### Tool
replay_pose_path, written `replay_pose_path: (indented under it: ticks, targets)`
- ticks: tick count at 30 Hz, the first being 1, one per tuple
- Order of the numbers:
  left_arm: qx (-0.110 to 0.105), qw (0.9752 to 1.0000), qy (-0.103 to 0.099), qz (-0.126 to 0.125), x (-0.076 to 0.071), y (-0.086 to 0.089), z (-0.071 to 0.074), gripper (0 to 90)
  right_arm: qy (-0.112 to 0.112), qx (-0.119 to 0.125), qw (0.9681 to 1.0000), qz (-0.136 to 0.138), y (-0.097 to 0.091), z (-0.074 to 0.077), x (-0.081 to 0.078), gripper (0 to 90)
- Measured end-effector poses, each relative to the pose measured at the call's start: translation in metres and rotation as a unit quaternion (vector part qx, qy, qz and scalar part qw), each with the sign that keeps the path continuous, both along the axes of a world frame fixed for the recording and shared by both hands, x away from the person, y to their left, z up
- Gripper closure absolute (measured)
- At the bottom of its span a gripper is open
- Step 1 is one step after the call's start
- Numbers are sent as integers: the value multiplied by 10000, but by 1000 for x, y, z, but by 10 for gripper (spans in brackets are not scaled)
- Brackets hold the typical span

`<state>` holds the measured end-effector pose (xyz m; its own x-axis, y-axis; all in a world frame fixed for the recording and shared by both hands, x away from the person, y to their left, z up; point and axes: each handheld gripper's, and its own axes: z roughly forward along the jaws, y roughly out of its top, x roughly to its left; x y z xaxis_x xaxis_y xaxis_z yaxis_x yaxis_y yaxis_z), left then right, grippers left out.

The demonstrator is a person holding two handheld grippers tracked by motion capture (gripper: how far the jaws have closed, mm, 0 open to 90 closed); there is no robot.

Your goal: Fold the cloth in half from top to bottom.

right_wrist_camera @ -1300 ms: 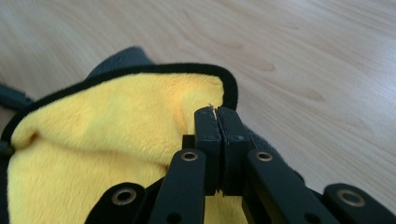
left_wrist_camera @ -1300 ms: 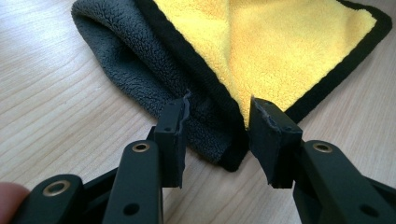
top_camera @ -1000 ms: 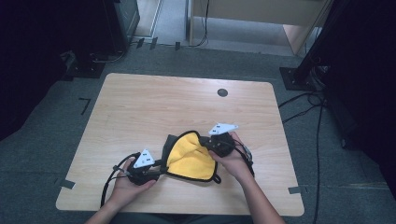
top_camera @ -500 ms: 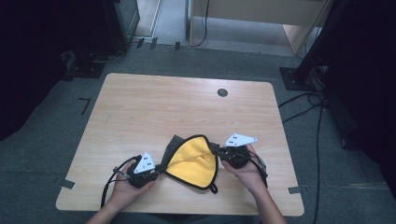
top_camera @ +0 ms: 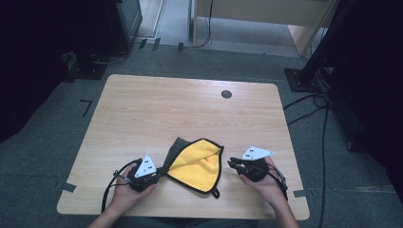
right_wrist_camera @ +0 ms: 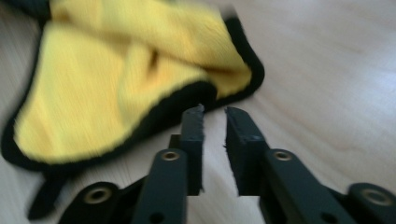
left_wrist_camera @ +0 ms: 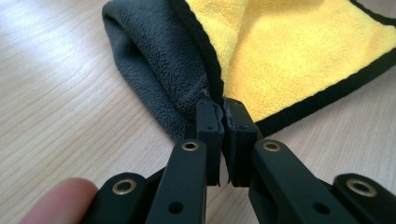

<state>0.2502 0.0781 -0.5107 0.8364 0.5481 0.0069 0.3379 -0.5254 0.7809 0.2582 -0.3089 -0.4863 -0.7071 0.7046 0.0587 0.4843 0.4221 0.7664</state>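
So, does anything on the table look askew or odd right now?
The yellow microfibre cloth with black edging lies crooked, one corner flipped to show its grey fleece back. The left gripper pinches that corner; the right gripper, jaws just opening, sits clear.

A pale, rectangular wooden tabletop (top_camera: pixel 157 114) with rounded corners is standing on a grey carpeted floor (top_camera: pixel 57 118). A small, round dark grommet (top_camera: pixel 226 94) is sitting in its surface near the far edge, towards the right. A folded microfibre cloth, yellow on one face and dark grey on the other with a black hem (top_camera: pixel 197 162), is lying directly on the wood close to the near edge, roughly in the middle. A short black loop (top_camera: pixel 215 193) is sticking out from its near corner.
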Motion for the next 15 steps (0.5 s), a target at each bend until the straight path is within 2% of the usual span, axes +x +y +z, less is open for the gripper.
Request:
replay_pose_path:
  ticks: [1,2,5,7,9,11,13,15]
  targets:
    - [15,10000,-20,-35,0,-1,0,869,-40,338,9994,-85,-2,6,3,709]
    - [30,10000,-29,-38,0,-1,-1,869,-94,548,9983,-164,0,11,7,671]
    - [6,10000,14,-11,1,-1,-1,867,-161,718,9966,-375,15,22,24,567]
    - [-15,10000,31,-6,1,-1,-1,866,-51,779,9961,-420,29,24,43,550]
    - [-12,10000,27,-17,1,-1,-1,865,59,705,9958,-585,44,23,66,550]
    - [-20,10000,41,-13,1,0,-2,865,343,593,9952,-702,57,21,86,548]
    - [-19,10000,47,-18,1,0,-2,864,697,391,9942,-718,71,17,101,533]
    - [-26,10000,46,-27,1,1,-2,863,1037,17,9916,-770,79,9,111,528]
